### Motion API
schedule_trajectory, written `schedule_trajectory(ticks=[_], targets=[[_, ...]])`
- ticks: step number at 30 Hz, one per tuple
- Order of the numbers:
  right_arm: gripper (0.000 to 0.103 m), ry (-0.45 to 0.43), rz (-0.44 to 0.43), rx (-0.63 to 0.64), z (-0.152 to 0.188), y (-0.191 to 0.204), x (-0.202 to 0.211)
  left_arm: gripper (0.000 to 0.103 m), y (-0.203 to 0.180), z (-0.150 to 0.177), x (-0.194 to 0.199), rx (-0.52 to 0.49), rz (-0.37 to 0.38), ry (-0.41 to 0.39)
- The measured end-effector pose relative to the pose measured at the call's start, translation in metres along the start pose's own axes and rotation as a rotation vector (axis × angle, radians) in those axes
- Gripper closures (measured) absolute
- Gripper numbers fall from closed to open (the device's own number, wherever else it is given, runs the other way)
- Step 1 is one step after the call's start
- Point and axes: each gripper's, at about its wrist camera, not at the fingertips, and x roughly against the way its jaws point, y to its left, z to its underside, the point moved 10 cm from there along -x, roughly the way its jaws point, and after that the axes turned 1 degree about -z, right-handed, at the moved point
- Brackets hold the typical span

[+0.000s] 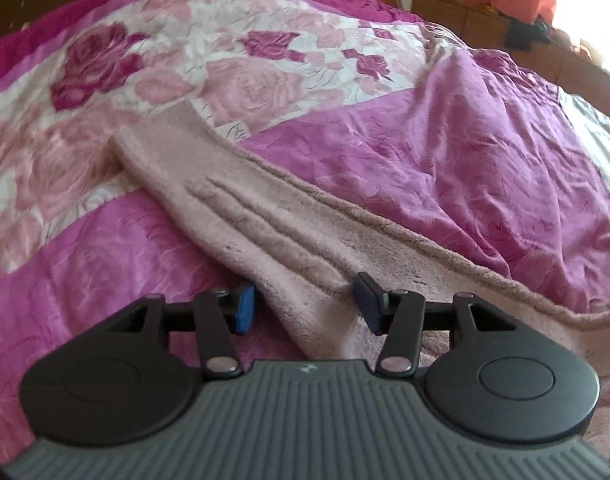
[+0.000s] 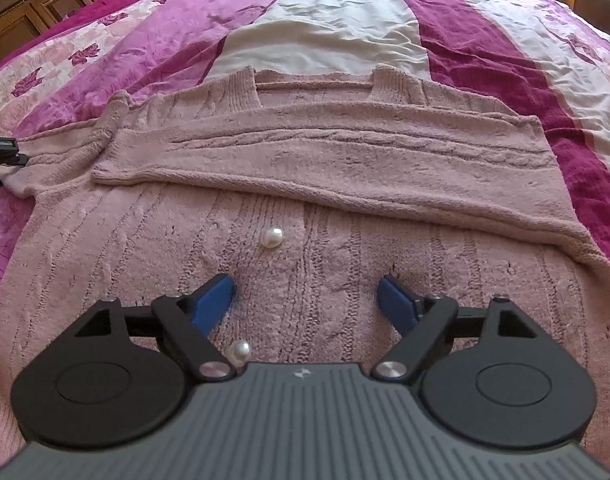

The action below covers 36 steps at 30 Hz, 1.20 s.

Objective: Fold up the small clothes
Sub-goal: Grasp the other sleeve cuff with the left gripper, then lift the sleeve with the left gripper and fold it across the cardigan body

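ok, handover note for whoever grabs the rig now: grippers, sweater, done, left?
Left gripper: jaws open, straddling the base of the outstretched sleeve, holding nothing.
Right gripper: jaws open, low over the sweater front by its pearl buttons, holding nothing.
Sweater lies flat on the bedspread.
Done: one sleeve folded across the chest.
Left: fold in the outstretched sleeve, then fold the body.

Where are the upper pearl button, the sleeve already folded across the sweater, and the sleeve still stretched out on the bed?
Upper pearl button (image 2: 273,237), right wrist view, centre of the button.
Folded sleeve (image 2: 305,160), right wrist view, middle of its length.
Stretched-out sleeve (image 1: 193,160), left wrist view, near its cuff end.
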Motion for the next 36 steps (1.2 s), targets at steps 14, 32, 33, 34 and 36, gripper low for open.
schedule_trajectory(ticks=[14,32,33,34,36], targets=[[0.015,0.002,-0.007,-0.011,-0.002,0.0,0.003,0.095,-0.02,-0.023,0.059,-0.072,0.104,-0.126],[0.015,-0.05,-0.071,-0.086,-0.003,-0.018,0.024,0.095,-0.089,-0.062,0.161,-0.139,0.27,-0.273],[0.015,-0.056,-0.077,-0.1,-0.004,-0.022,0.026,0.095,-0.096,-0.063,0.168,-0.138,0.284,-0.277],[0.015,-0.059,-0.073,-0.116,-0.004,-0.028,0.028,0.095,-0.102,-0.064,0.174,-0.136,0.296,-0.279],[0.015,-0.068,-0.06,-0.143,-0.004,-0.041,0.03,0.095,-0.118,-0.066,0.186,-0.137,0.331,-0.284]])
